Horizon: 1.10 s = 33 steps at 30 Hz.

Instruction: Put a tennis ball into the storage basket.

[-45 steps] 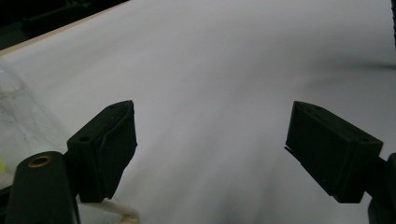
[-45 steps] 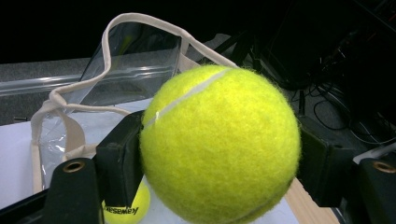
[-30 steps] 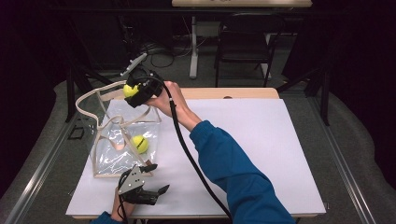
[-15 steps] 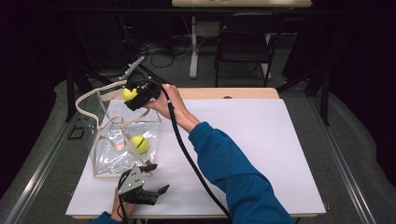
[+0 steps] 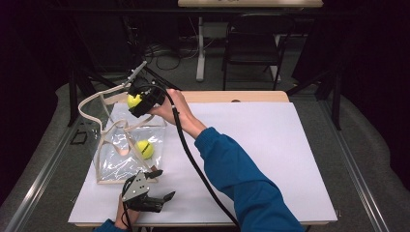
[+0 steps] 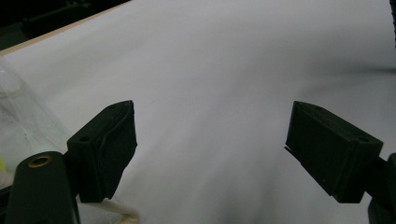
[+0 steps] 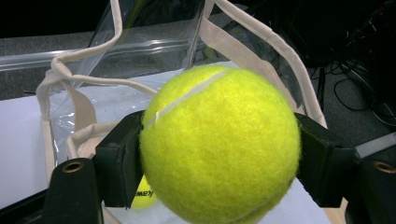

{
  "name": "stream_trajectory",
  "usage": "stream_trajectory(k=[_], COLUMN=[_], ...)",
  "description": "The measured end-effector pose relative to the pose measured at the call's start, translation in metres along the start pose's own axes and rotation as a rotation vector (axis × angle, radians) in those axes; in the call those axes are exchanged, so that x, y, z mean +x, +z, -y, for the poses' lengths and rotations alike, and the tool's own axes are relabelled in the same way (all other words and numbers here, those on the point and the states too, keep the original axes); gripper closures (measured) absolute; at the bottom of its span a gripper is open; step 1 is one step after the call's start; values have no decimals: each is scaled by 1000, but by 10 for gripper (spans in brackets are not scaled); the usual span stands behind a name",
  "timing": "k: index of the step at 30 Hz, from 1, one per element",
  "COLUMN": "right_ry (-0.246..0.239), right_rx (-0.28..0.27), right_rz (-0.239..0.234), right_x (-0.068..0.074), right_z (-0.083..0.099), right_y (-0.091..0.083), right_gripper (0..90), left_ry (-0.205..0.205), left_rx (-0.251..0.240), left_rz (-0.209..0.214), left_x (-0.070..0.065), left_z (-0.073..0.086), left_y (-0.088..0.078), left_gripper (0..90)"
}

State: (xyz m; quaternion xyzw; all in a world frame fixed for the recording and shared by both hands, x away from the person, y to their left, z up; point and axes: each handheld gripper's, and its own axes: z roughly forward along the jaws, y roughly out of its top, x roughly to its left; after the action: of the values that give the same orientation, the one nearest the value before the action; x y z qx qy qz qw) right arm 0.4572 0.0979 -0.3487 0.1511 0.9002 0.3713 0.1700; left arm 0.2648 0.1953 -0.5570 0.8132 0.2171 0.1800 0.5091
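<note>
I am clenching my right gripper on a tennis ball, holding it over the far rim of the clear bag at the far left of the worktop. A second tennis ball is already lying inside the bag. My left gripper is resting released and empty at the near edge, just beside the bag's near side.

I am judging the risks from here: the bag's webbing handles are looping up around the mouth, so the ball could be catching on a strap or striking the soft rim and rolling off to the left, where the worktop is ending close by. Nothing is steadying the bag, so it could be sagging or tipping as the ball is dropping in.

The worktop is lying white and bare to the right. Beyond it the room is sitting dark, with a chair and cables on grey carpet.
</note>
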Motion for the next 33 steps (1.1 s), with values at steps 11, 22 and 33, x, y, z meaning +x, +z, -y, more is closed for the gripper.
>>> stream_trajectory(k=[11,22,33], right_ry=[-8,-21,-25], right_rx=[16,34,42], right_rz=[-11,-20,-31], right_x=[3,7,10], right_z=[0,2,2], right_y=[3,5,8], right_gripper=[258,257,257], left_ry=[4,2,2], left_rx=[3,2,3], left_rz=[6,4,8], left_x=[0,0,0], left_z=[0,0,0], left_y=[0,0,0], left_gripper=[160,160,160])
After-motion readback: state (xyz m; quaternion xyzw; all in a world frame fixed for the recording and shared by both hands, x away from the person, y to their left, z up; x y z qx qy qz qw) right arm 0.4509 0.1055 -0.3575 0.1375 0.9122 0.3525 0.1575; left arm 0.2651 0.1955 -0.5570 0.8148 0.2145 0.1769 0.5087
